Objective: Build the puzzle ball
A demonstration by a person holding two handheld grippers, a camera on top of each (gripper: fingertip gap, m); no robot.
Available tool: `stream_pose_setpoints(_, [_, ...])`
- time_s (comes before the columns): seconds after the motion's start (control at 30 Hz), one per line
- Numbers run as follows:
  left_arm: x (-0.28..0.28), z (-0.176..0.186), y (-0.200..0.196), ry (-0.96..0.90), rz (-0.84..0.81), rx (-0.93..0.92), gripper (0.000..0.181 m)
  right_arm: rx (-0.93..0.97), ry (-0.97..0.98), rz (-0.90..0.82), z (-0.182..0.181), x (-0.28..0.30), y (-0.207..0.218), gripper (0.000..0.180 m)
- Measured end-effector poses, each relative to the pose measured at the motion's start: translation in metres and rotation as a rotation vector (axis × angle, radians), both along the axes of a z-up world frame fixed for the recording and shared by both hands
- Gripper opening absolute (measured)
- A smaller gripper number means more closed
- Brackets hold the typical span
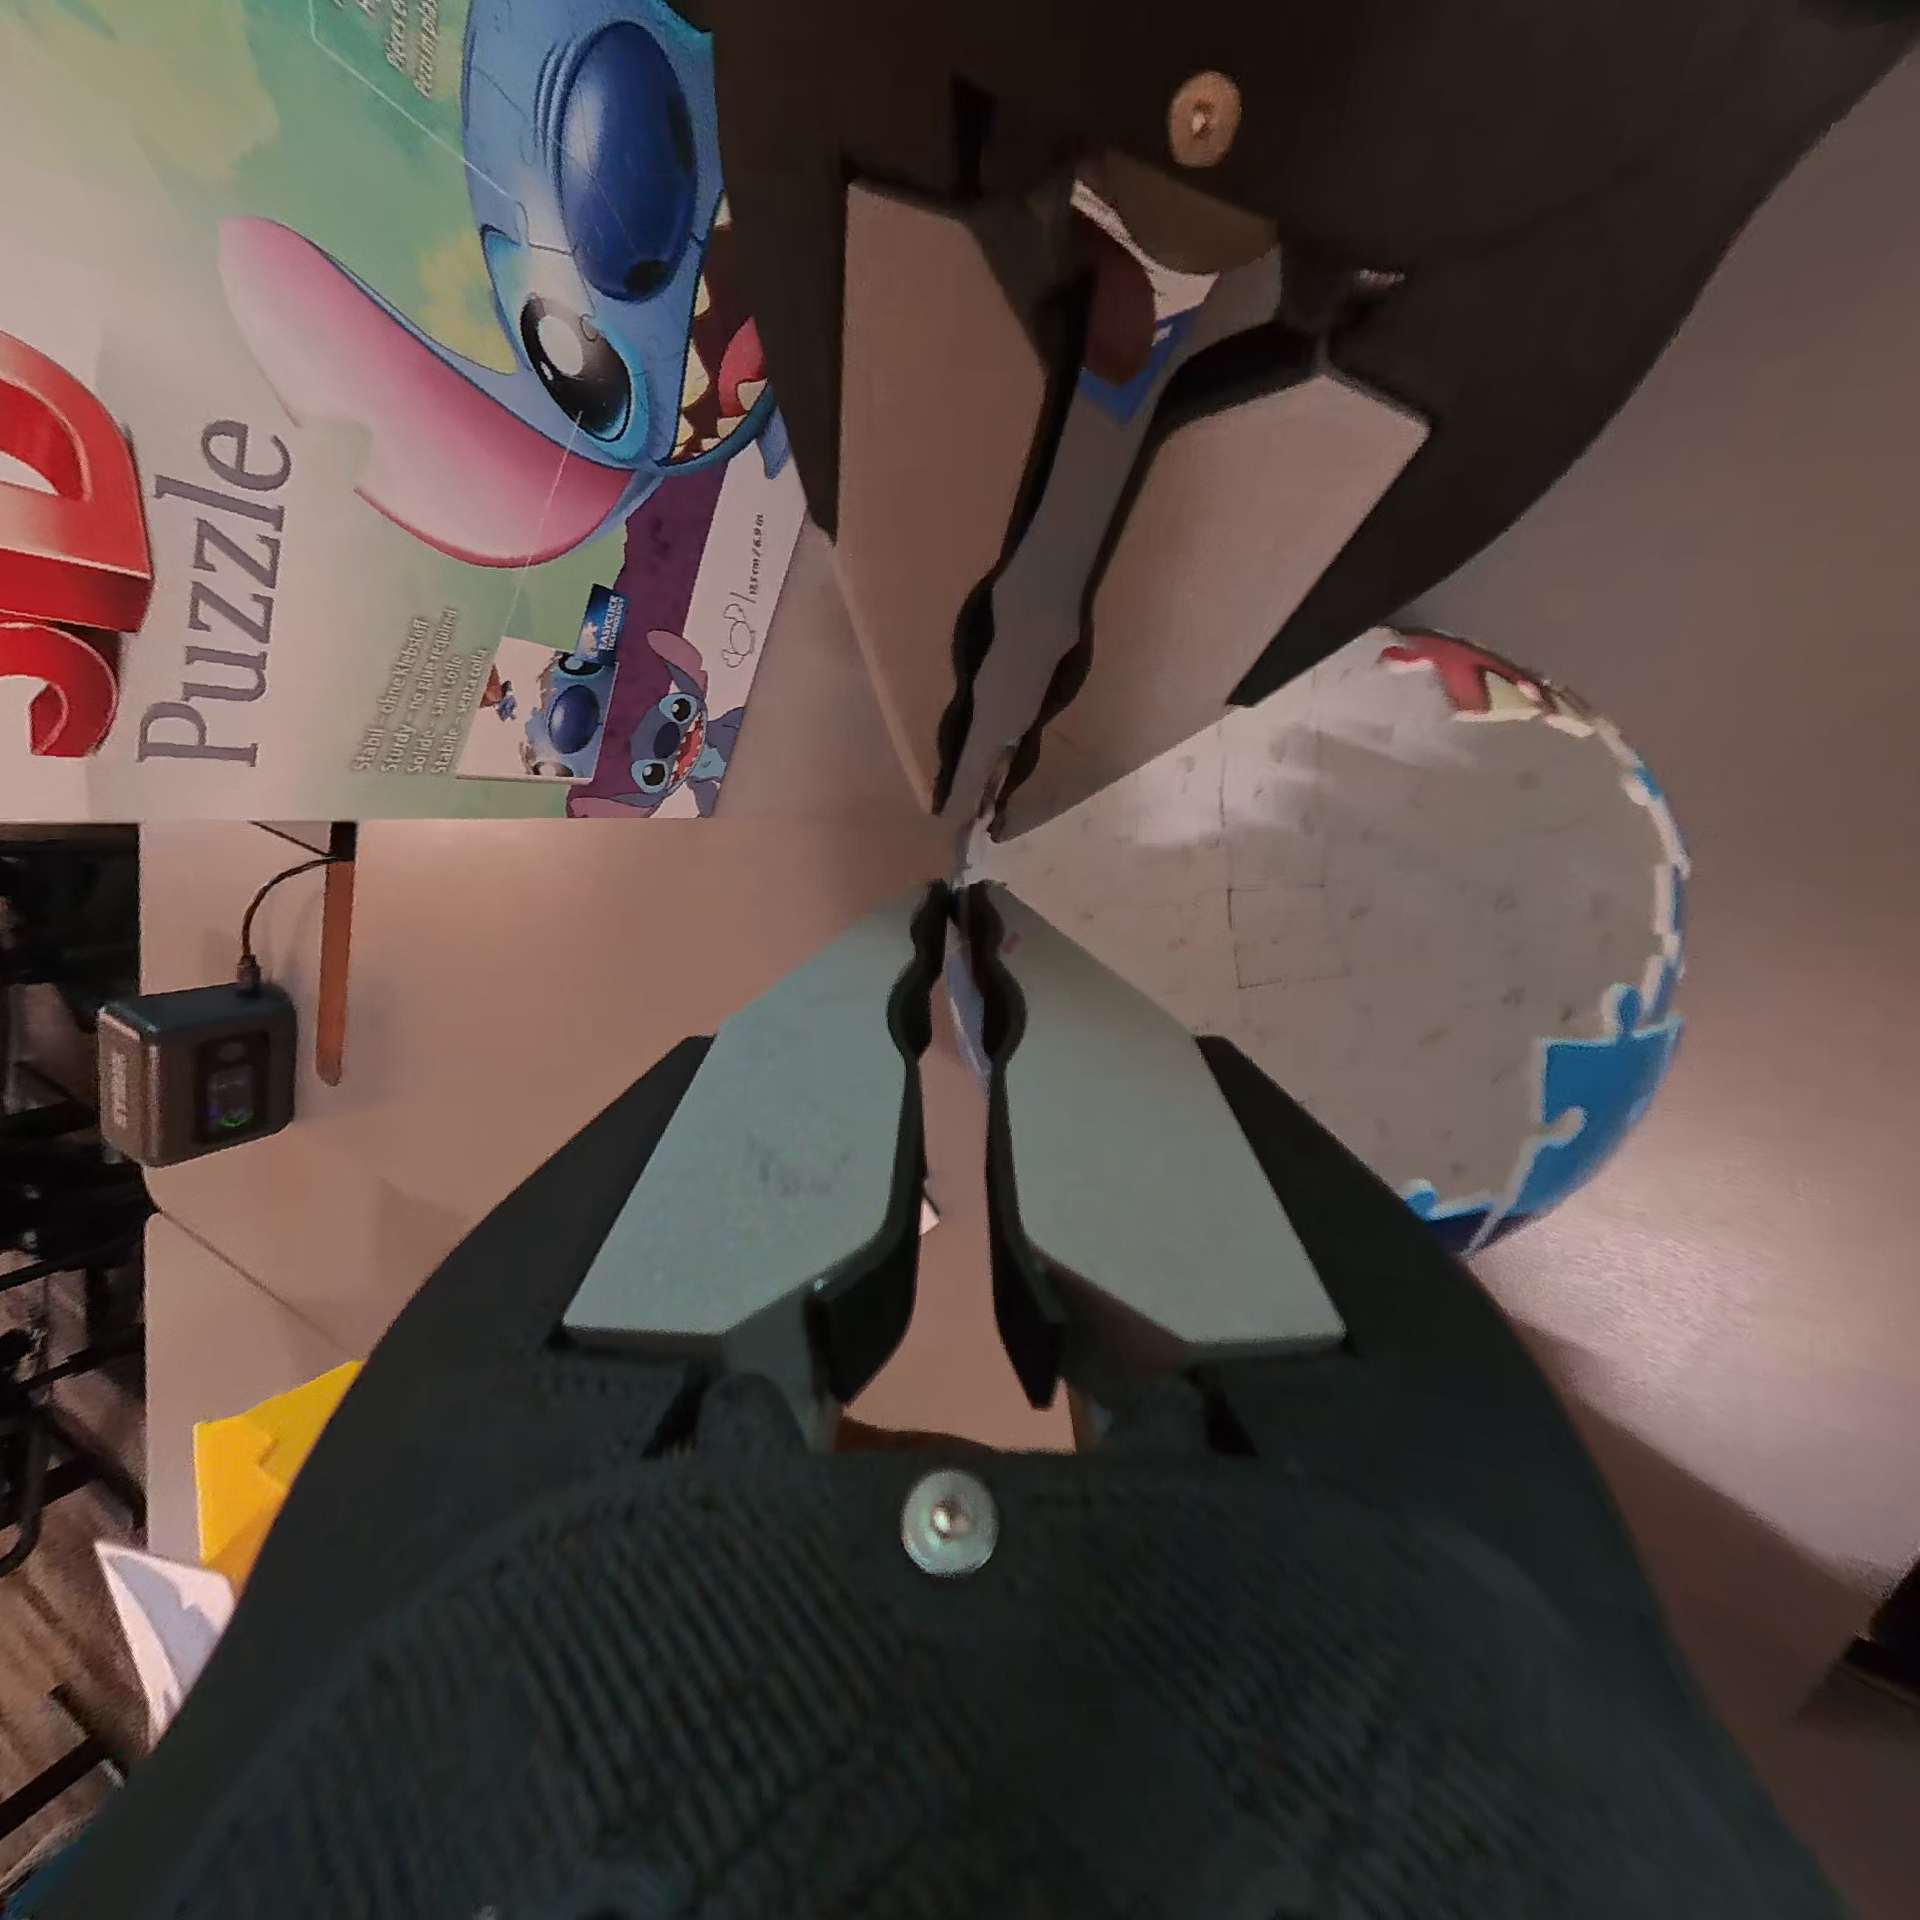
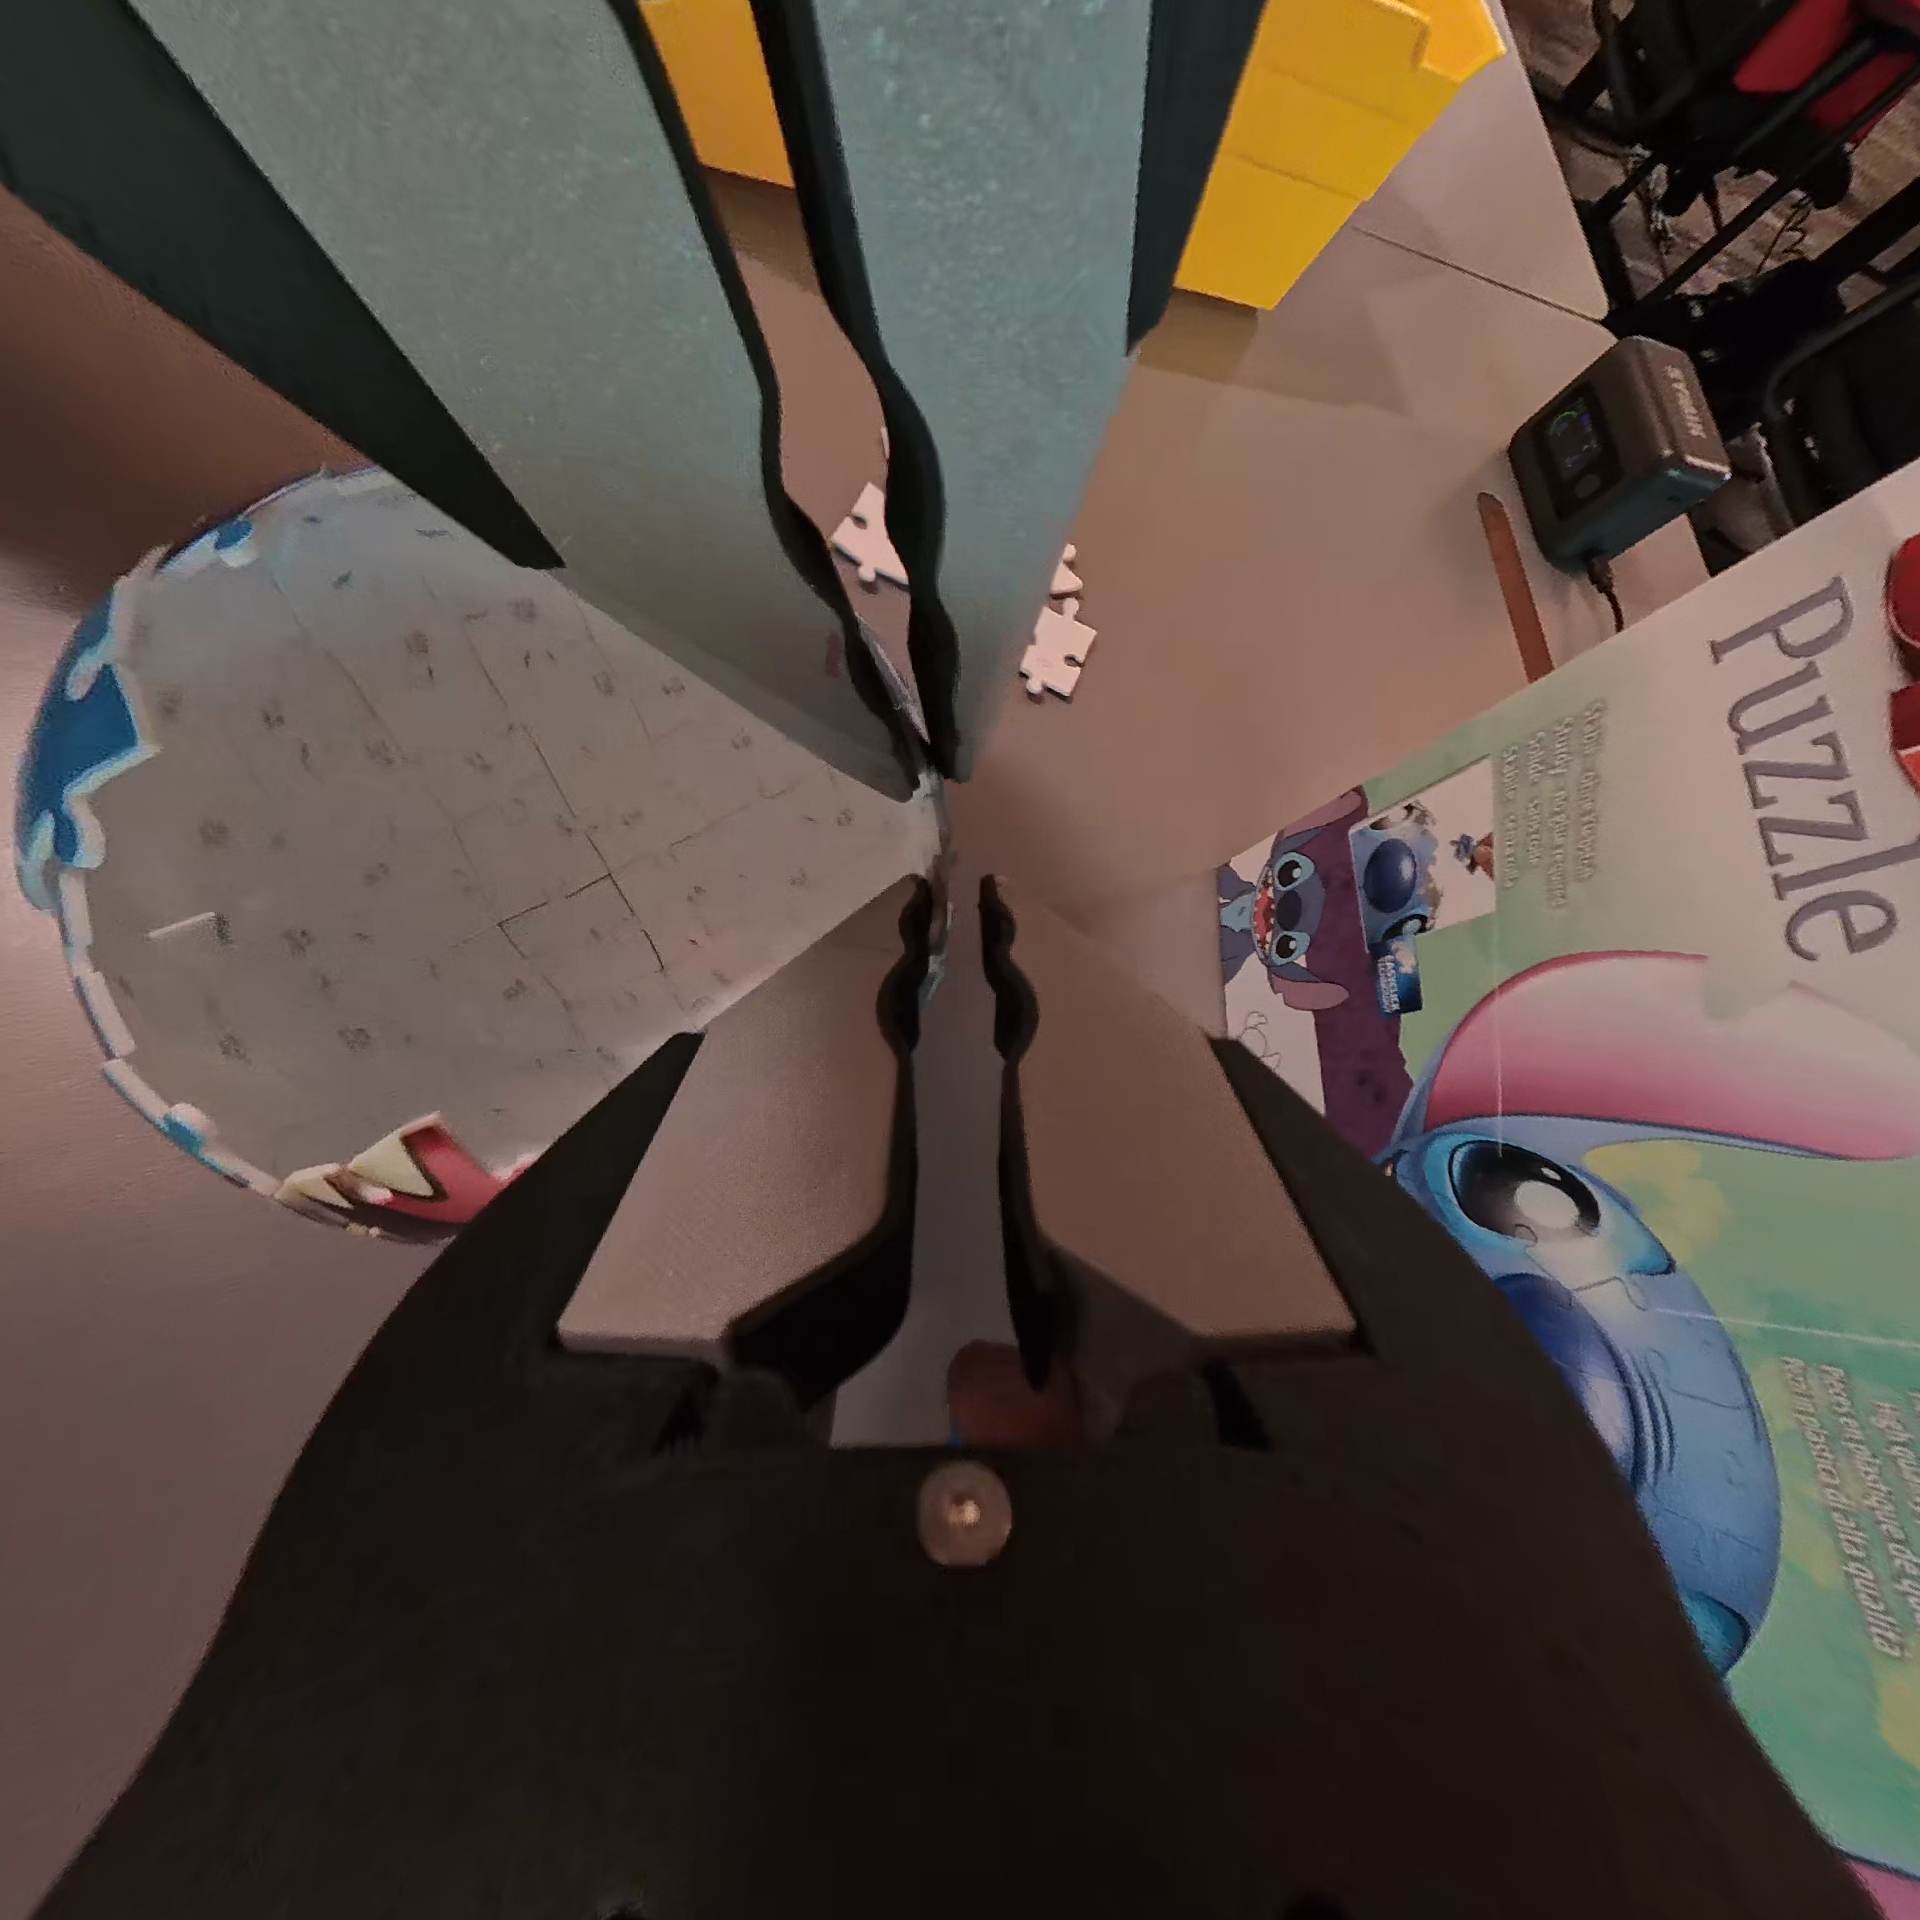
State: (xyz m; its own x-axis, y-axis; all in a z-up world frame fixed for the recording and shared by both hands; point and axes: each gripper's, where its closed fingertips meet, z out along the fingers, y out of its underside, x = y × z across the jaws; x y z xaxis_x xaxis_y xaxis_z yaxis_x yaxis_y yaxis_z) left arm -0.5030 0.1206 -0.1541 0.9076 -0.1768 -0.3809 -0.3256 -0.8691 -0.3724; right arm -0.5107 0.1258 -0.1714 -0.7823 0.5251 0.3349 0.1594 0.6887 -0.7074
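Left wrist view first, and on the left the puzzle box (image 1: 416, 416) is lying flat on the table (image 1: 1662, 416), with a small dark charger (image 1: 197, 1081) and a wooden stick (image 1: 332, 956) nearer in, and a yellow bin (image 1: 260, 1455) peeking in at the near left corner.

Moving to the centre, the left gripper (image 1: 966, 894) is coming up from the near edge, its green pads pinched tight on a blue-and-white piece (image 1: 961, 997) that is showing as a sliver between them. Meeting it tip to tip from the far side is the right gripper (image 1: 977, 810), and it is clamping narrow on a pale piece (image 1: 1127, 384) with a blue edge, sitting deep between its fingers.

Over on the right, the puzzle ball (image 1: 1351, 935) is resting on the table as an open half shell, white inside and blue around its jagged rim, just beside the two tips and apart from both.

Right wrist view, left to right: the shell is lying on the left, and two loose pieces (image 2: 1060, 644) are waiting on the table beyond the tips.

I'm reading this as two pieces being joined in mid-air before they go onto the ball. Next, the tabs are needing to line up squarely and press together, without either pinch slipping. How far they are already locked I cannot tell: the joint is hiding behind the fingertips.
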Motion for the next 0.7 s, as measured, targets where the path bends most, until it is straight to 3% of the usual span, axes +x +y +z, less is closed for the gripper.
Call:
stream_pose_setpoints(0.4, [0.0,0.0,0.004,-0.003,-0.006,0.03,0.001,-0.04,-0.038,0.0,0.0,0.0,0.002,0.0])
stream_pose_setpoints(0.5, [0.0,0.001,0.002,0.048,-0.013,0.027,0.002,-0.064,-0.065,-0.016,0.002,0.003,0.009,0.012])
stream_pose_setpoints(0.7, [-0.004,0.033,-0.015,0.114,0.012,0.201,0.031,-0.244,0.023,-0.102,0.031,0.01,0.04,0.031])
